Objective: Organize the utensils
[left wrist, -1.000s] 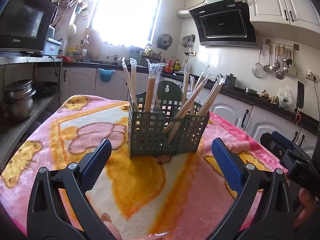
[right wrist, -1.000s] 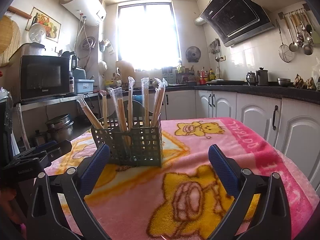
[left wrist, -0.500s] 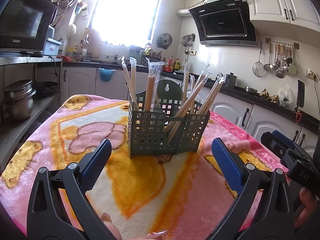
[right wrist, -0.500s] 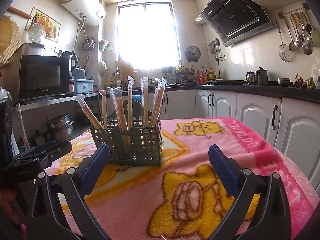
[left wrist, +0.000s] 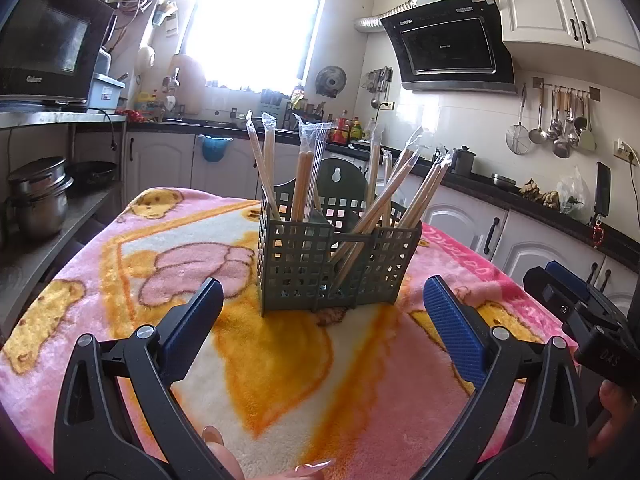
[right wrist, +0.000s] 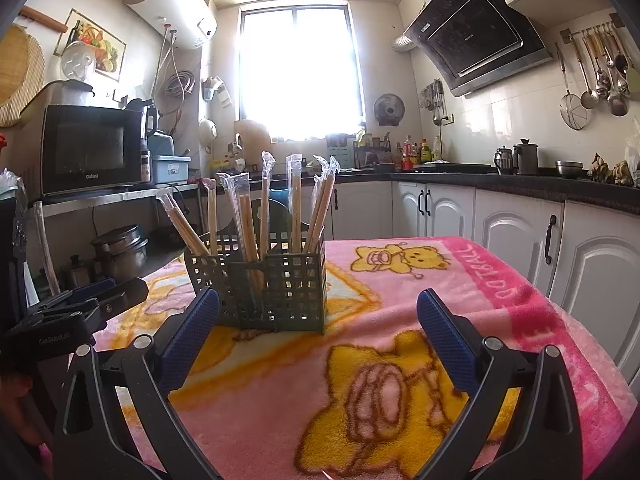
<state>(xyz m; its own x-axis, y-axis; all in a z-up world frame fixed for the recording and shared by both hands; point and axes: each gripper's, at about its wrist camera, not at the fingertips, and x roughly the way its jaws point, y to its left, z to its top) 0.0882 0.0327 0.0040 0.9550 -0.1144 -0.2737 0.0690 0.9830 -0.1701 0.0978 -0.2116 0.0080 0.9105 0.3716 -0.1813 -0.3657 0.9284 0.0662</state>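
Pots (left wrist: 38, 196) sit stacked on a low shelf at our far left in the left wrist view, under a black microwave (left wrist: 44, 40) on the shelf above. Moving right, we see our left tool (left wrist: 323, 312) hovering over the desk (left wrist: 80, 280), which is covered by a pink and yellow bear-print blanket; its blue-padded fingers (left wrist: 454, 328) are spread wide with nothing between them. Beyond the gap between them stands a grey-green lattice basket (left wrist: 336, 264), upright on the blanket near the middle of the desk. Wrapped chopsticks (left wrist: 302, 184) stand in its compartments: those in the left part are close to upright, those on the right lean outward to the right. Our fingertips show at the bottom edge of that view. Further right, our right tool (left wrist: 576, 300) comes into the same view at the desk's right edge, apart from the basket.

From the right wrist view, the left tool (right wrist: 80, 304) lies at the left edge, low beside the desk. The basket (right wrist: 276, 284) sits just past the right tool's left finger, chopsticks (right wrist: 296, 204) fanning up from it. The right tool (right wrist: 318, 316) hangs over the blanket with its fingers held far apart, gripping nothing. To the right run white cabinets (right wrist: 516, 236) under a dark worktop, with ladles (right wrist: 600, 72) hanging on the wall above.
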